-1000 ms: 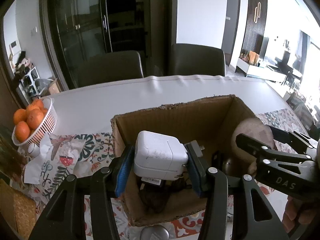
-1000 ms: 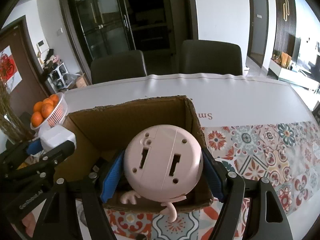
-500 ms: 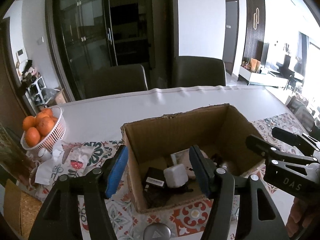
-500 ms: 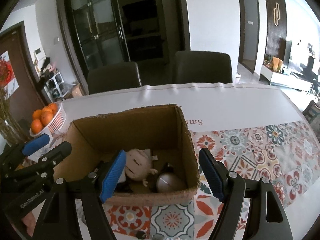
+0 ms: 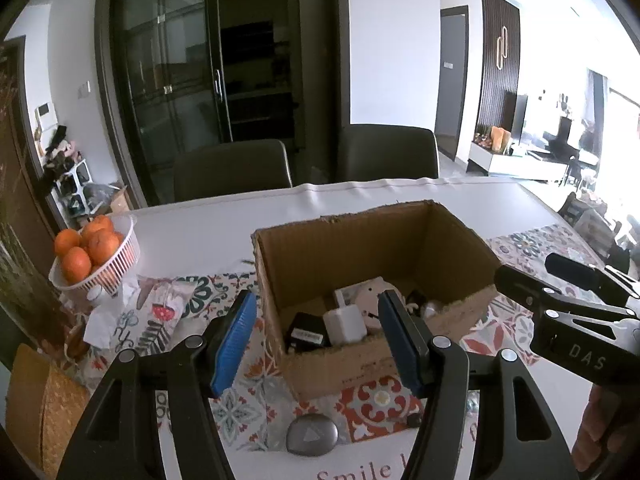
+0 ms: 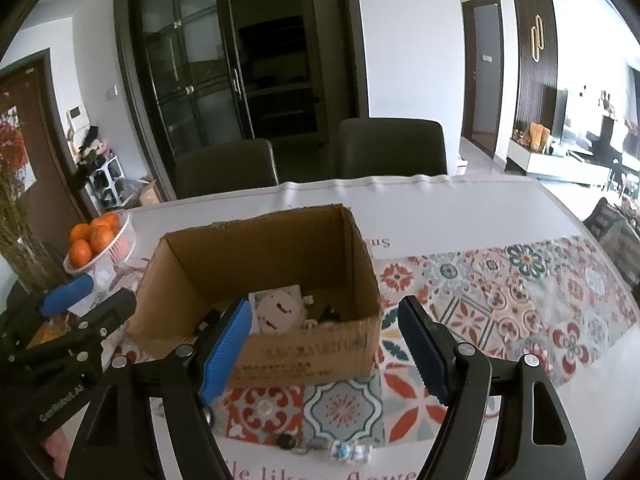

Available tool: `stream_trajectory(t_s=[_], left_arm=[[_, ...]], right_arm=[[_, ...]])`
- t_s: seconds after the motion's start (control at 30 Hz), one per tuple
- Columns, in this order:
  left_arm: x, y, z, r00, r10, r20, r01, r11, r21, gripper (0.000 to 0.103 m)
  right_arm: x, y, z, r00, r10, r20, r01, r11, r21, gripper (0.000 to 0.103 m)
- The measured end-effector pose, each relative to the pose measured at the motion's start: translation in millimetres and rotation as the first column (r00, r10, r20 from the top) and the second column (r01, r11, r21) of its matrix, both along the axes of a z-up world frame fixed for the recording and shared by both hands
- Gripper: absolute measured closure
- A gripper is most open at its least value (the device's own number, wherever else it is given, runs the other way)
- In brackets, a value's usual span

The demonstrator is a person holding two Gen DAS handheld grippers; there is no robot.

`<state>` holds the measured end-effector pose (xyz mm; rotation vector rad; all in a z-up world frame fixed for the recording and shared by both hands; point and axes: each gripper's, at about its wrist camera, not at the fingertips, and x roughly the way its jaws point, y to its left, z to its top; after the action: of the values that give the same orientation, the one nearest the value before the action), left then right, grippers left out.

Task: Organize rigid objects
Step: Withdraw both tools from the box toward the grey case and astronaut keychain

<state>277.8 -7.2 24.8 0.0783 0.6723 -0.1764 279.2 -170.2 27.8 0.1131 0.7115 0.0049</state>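
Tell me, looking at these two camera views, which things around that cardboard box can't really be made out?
- Bottom of the cardboard box: both views, its near wall hides the floor; dark items beside the white charger stay unclear.
- Pink round toy: right view, partly behind the right gripper.
- Small bits on the table edge: right view, too small to name.
- Printed lettering: left view, cut off by the bottom edge.
- Grey oval object: left view, identity unclear.

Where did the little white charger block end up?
In the left wrist view, the white charger lies inside the cardboard box, near its front wall, between a black adapter and a pink toy.
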Motion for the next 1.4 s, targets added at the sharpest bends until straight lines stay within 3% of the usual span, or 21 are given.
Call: stream_trajectory(t_s=[0.37, 0.73, 1.23, 1.4], left_arm=[[-40, 11, -9, 0.999, 0.006, 0.039, -0.007, 1.000, 0.024, 0.040], [-63, 16, -27, 0.999, 0.020, 0.029, -0.020, 1.000, 0.024, 0.034], [-57, 25, -80, 0.995, 0.013, -0.101, -0.012, 1.000, 0.006, 0.026], [-57, 25, -97, 0.993, 0.020, -0.117, -0.016, 0.999, 0.036, 0.023]], right_arm=[[-37, 8, -9, 1.000, -0.024, 0.011, 0.024, 0.999, 0.025, 0.026], [-64, 12, -29, 0.999, -0.044, 0.016, 0.043, 0.998, 0.037, 0.026], [-78, 19, -69, 0.992, -0.122, -0.022, 0.122, 0.993, 0.007, 0.024], [-80, 20, -85, 0.987, -0.152, -0.042, 0.152, 0.988, -0.005, 0.022]])
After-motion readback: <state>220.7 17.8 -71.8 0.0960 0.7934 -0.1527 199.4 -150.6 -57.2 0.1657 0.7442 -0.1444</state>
